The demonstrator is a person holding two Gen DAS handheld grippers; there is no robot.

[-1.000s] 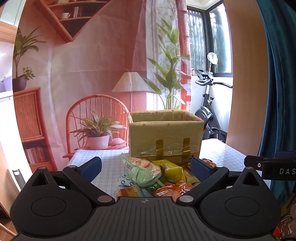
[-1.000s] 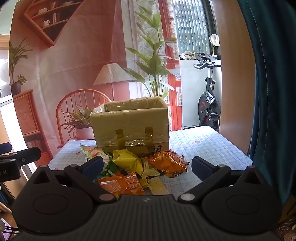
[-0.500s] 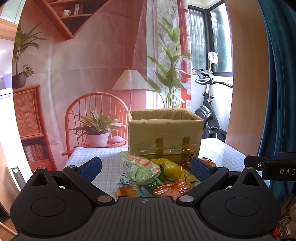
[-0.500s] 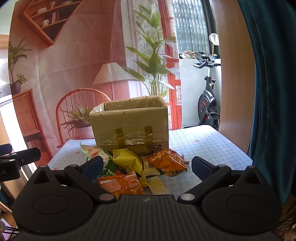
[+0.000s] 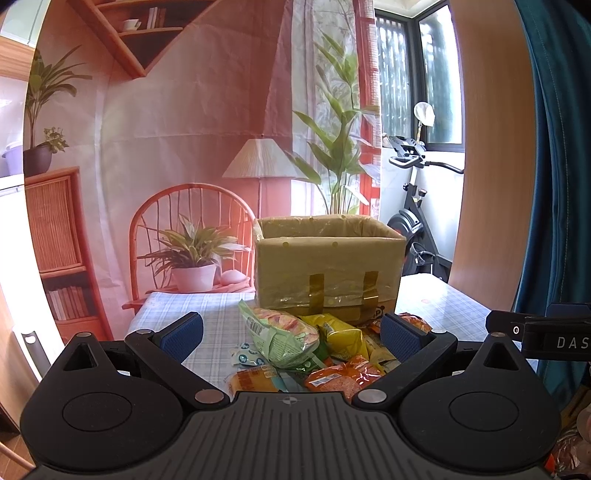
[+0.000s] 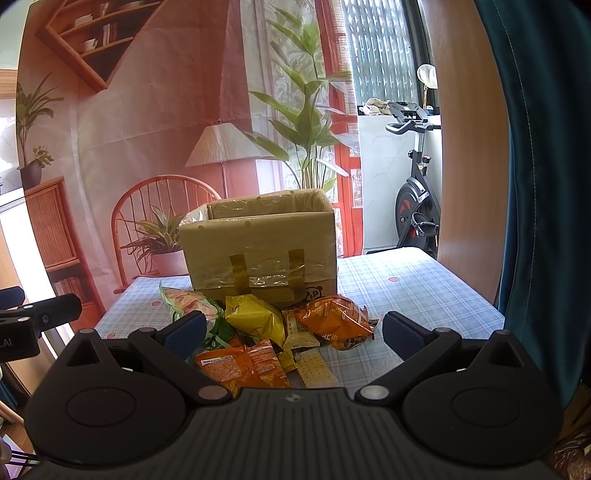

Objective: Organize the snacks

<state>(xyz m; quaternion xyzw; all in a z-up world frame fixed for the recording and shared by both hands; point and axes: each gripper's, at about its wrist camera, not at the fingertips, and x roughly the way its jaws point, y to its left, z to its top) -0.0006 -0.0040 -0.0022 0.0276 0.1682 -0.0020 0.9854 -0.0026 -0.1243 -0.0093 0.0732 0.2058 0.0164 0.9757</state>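
We list: one open-topped cardboard box [image 6: 260, 254], upright, plastic-wrapped and taped, mid-table. Heaped loosely against its near face: a pale green bag [image 5: 280, 334], yellow bag [image 6: 255, 317], orange bag [image 6: 334, 319], flat orange packet [image 6: 242, 367] nearest us, and a cracker packet [image 6: 314, 371].

A table under a blue-and-white checked tablecloth [image 6: 413, 291] stood before a printed backdrop [image 5: 177, 110] showing a wooden bookshelf [image 5: 136, 26], a floor lamp [image 5: 260, 166], a tall leafy plant [image 5: 340, 147], a rattan chair [image 5: 192, 221] and a small potted plant [image 5: 192, 258]. To the right, an exercise bike [image 6: 417, 199] stood by a window [image 5: 439, 74], near a wooden panel [image 6: 469, 147] and a teal curtain [image 6: 546, 184]. At the left edge, a wicker-fronted cabinet [image 5: 51, 229] carried another potted plant [image 5: 37, 158].
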